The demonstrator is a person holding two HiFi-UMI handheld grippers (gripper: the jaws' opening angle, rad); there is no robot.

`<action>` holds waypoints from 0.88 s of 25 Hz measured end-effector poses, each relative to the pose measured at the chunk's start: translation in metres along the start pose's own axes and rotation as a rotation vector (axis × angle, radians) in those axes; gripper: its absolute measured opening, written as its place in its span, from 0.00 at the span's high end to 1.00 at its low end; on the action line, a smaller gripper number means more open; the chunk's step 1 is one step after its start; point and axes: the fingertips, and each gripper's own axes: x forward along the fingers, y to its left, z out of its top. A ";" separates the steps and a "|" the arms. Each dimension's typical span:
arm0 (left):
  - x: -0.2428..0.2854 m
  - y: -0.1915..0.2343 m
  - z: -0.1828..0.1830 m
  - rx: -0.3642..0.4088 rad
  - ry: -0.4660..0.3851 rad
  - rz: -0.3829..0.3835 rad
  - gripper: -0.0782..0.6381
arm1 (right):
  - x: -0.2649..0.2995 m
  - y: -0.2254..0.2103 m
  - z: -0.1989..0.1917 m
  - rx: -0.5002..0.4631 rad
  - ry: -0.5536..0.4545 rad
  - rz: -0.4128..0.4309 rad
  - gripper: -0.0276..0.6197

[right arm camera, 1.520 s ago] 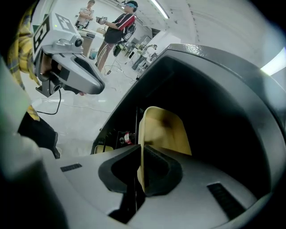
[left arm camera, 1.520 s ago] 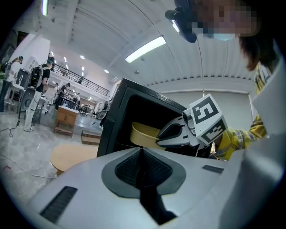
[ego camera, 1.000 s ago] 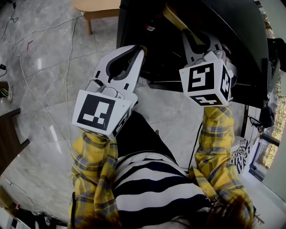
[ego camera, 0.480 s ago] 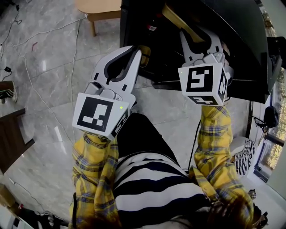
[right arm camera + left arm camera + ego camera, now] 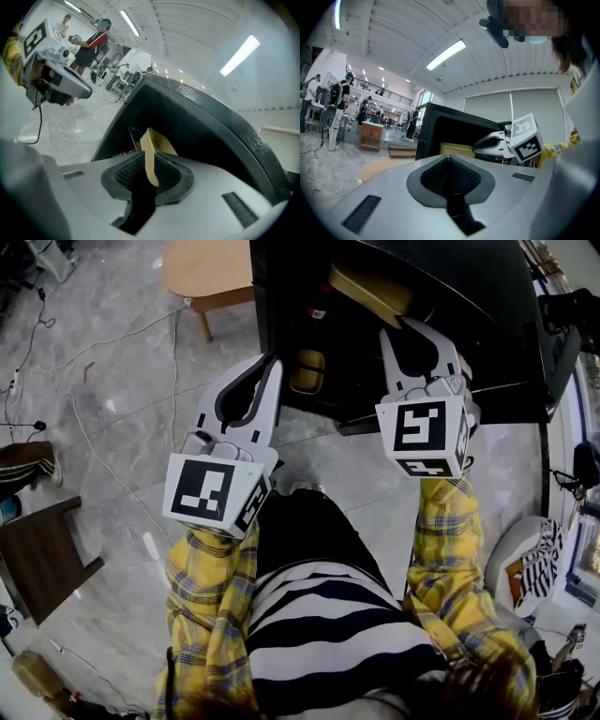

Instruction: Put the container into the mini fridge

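The container [image 5: 156, 143], a flat tan piece seen edge-on, is pinched at its near rim by the right gripper [image 5: 149, 172], whose ribbed pads press on either side of it. The rest of it reaches forward past the front edge of the mini fridge [image 5: 220, 131] into the dark cavity. It hangs in the air, tilted, and rests on no shelf that I can make out, so I judge the placing to be under way and not finished. Holding it by one thin edge leaves the gripper's bulk outside the opening while the container goes in first. Such a grip may let the piece swing, so a slow push seems wise.

The left gripper [image 5: 449, 164] has its jaws pressed together with nothing between them. It hovers at the left edge of the fridge's opening, apparently parked clear of the other's path. Whether it has any business with a door I cannot tell, as no door shows clearly.

The fridge stands on a pale marble floor [image 5: 112, 456], and a low wooden table [image 5: 202, 263] sits beyond its left side.
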 end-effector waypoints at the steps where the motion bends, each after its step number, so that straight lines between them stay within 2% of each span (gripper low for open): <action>1: -0.003 0.000 0.001 0.003 0.004 -0.008 0.85 | -0.006 0.002 -0.001 0.032 0.002 -0.008 0.84; 6: -0.017 -0.006 0.010 0.036 0.019 -0.045 0.85 | -0.037 0.009 0.000 0.186 -0.009 -0.038 0.89; 22: -0.051 -0.029 0.030 0.079 0.017 -0.164 0.85 | -0.134 0.028 0.015 0.444 -0.070 -0.168 0.92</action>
